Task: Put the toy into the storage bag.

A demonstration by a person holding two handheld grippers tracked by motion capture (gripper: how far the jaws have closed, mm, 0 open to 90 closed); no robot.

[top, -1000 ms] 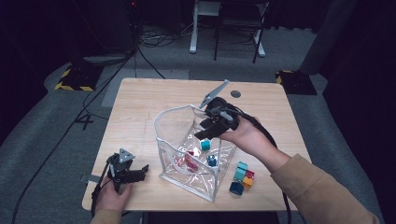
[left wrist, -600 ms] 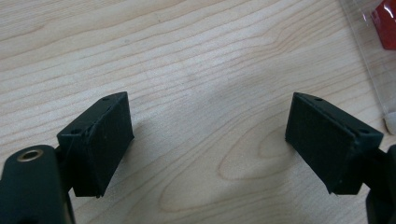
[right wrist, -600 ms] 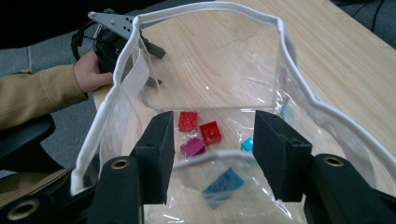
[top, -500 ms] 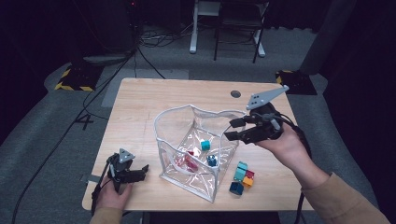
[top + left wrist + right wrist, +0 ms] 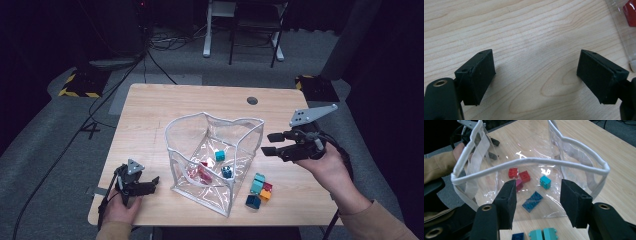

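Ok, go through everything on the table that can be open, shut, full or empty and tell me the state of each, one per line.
Clear plastic bag with white trim: standing open, a few small coloured toy bricks inside.
Small pile of coloured toy bricks beside the bag: loose on the wooden table, outside the bag.
Left claw: open, nothing between its jaws.
Right claw: open, jaws just been opening, nothing between them.

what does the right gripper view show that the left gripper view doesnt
Right gripper view alone: the clear bag's white rim, a teal brick and a blue brick inside it, loose bricks on the table in front of it, and a tan sleeve behind it.
Left gripper view alone: wide bare wood between open, empty jaws.
Both: the wooden table, the bag's clear plastic, something red inside it, and two black jaws standing apart.
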